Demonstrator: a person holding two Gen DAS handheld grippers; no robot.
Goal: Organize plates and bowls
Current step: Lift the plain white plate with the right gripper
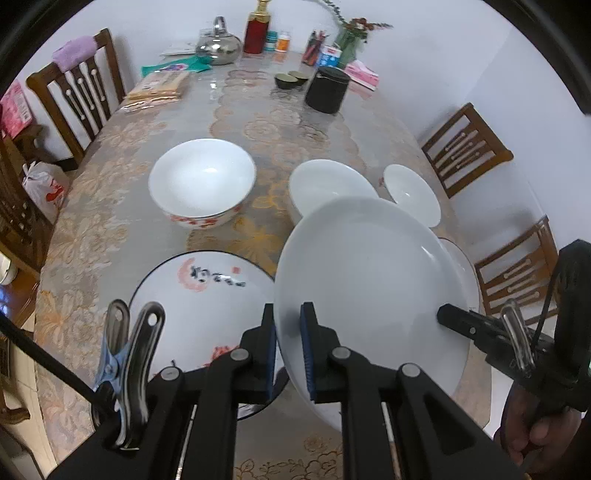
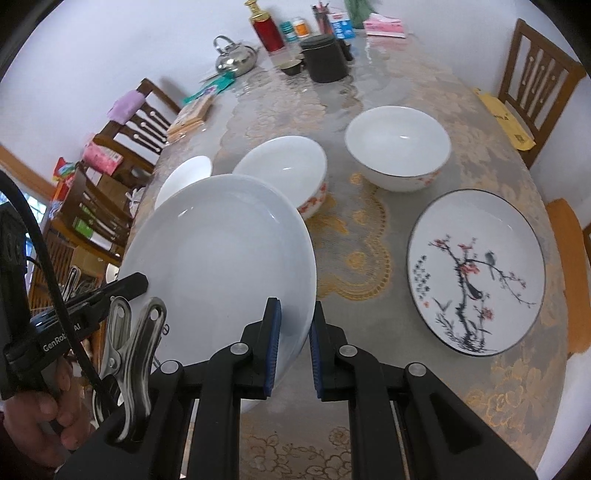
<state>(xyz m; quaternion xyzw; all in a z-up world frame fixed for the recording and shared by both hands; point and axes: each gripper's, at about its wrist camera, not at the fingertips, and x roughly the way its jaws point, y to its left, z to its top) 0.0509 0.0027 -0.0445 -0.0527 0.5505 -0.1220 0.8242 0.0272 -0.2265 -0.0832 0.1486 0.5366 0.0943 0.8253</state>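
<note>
Two hand-held claws grip one plain white plate (image 1: 369, 295) from opposite sides, holding it tilted above the near edge of the bench (image 1: 122, 236). The left claw (image 1: 289, 350) is clamped on the plate's rim, one blue pad on each face. The right claw (image 2: 295, 350) also straddles the rim; its left pad presses the plate, while the other pad appears to stand slightly off, so how firm its grip is cannot be told.

The sorting looks barely begun. Nothing is visibly stacked, though part of another white dish (image 1: 461, 266) peeks out beneath the held plate and its relation to it is unclear. Still spread singly across the patterned cloth are a plate painted with a blossom branch and bird (image 2: 476, 273), near the near edge; a bowl with red flowers outside (image 1: 202, 182) toward the middle; a second floral bowl (image 2: 288, 170) beside it; and a small white dish (image 2: 184, 173) further along. Judging by this, grouping plates with plates and bowls with bowls remains to be done.

The held plate is glossy, unpatterned, wide and shallow, with a gently raised rim. It looks smooth and probably slippery.

A kettle (image 1: 218, 46), a red bottle (image 1: 258, 31) and a dark canister (image 1: 328, 90) crowd the far edge.
</note>
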